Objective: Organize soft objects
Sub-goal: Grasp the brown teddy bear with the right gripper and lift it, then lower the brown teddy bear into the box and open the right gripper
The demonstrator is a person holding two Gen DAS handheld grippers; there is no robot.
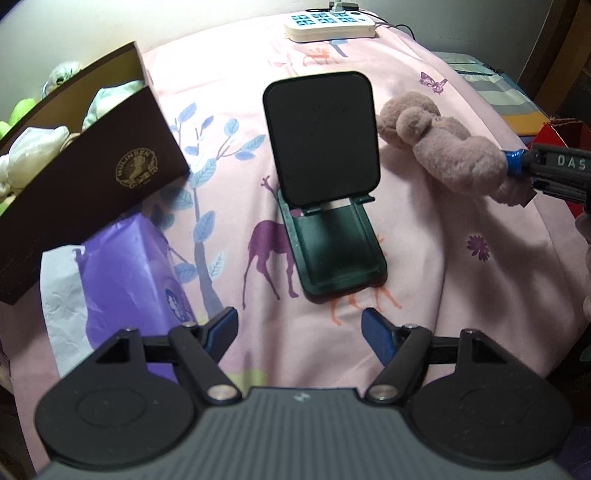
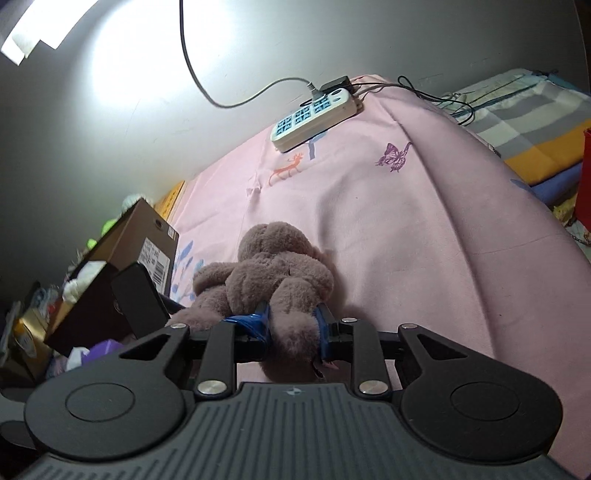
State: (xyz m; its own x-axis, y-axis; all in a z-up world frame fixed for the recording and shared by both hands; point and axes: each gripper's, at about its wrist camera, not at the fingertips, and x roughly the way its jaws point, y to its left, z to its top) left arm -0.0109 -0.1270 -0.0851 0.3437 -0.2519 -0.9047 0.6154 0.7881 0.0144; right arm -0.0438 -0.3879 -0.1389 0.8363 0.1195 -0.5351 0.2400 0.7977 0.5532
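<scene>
Brown cardboard box at 10 o'clock in the left wrist view, open at the top, tilted by the fisheye, gold round logo on its near wall. Inside: white and pale-green soft things, bunched together, too blurred to tell apart. Same box at 9 o'clock in the right wrist view, barcode label on its end wall, white stuffing-like lumps showing over the rim.

Purple tissue pack just below the box, touching its lower edge, white tissue poking out at the left.

Dark green phone stand at the middle, on the pink printed bedsheet, its back plate upright and tilted, its base flat toward 6 o'clock.

Mauve plush toy at 2 o'clock, just beside the stand's upper right corner, resting on the bedsheet. Right tongs closed on one limb of the plush toy, blue pads pressed into the fur from both sides; rest of the toy stretched away toward 12 o'clock.

Left tongs at 6 o'clock, spread wide, blue fingertips well apart, nothing between them, hovering over the bedsheet near the stand's base.

White power strip at 12 o'clock by the wall, plug and cables attached. Striped folded cloth at 2 o'clock in the right wrist view, beyond the sheet's edge.
</scene>
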